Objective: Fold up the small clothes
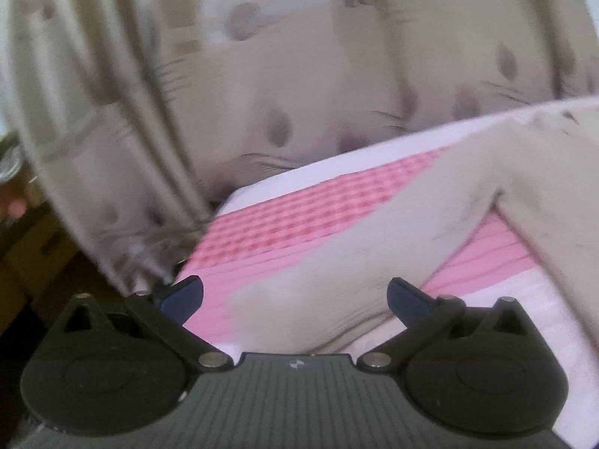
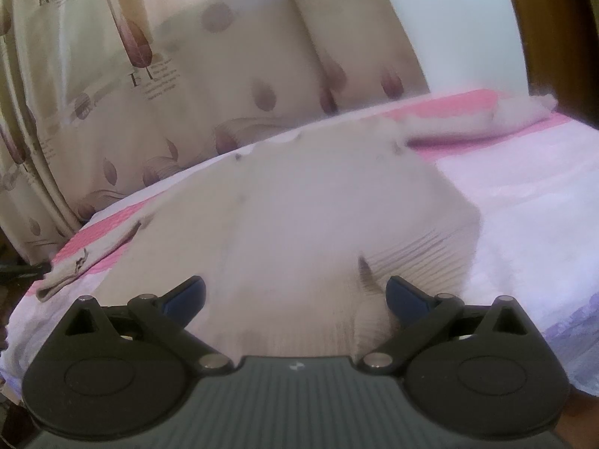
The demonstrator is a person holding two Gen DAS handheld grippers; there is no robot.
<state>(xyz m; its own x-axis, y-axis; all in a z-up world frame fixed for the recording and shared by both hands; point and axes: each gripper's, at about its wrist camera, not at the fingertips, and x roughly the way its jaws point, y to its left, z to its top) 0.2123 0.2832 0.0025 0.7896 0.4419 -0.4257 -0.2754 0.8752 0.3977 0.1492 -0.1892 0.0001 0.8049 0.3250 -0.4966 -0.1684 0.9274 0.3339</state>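
A small beige long-sleeved garment (image 2: pixel 299 202) lies spread flat on the bed, sleeves out to both sides. In the left wrist view its left sleeve (image 1: pixel 374 254) runs down toward my left gripper (image 1: pixel 295 295), which is open with the cuff end between its blue fingertips. My right gripper (image 2: pixel 295 295) is open over the garment's ribbed bottom hem (image 2: pixel 411 262). The left sleeve cuff (image 2: pixel 63 277) lies near the bed's left edge. The right sleeve (image 2: pixel 468 116) reaches toward the far right.
The bed has a pink and white sheet (image 1: pixel 299 209) and a pale lilac patch (image 2: pixel 524 205). A beige leaf-print curtain (image 2: pixel 168 93) hangs close behind it. A dark wooden frame (image 2: pixel 554 37) stands at the far right. Boxes (image 1: pixel 33 247) sit on the floor at left.
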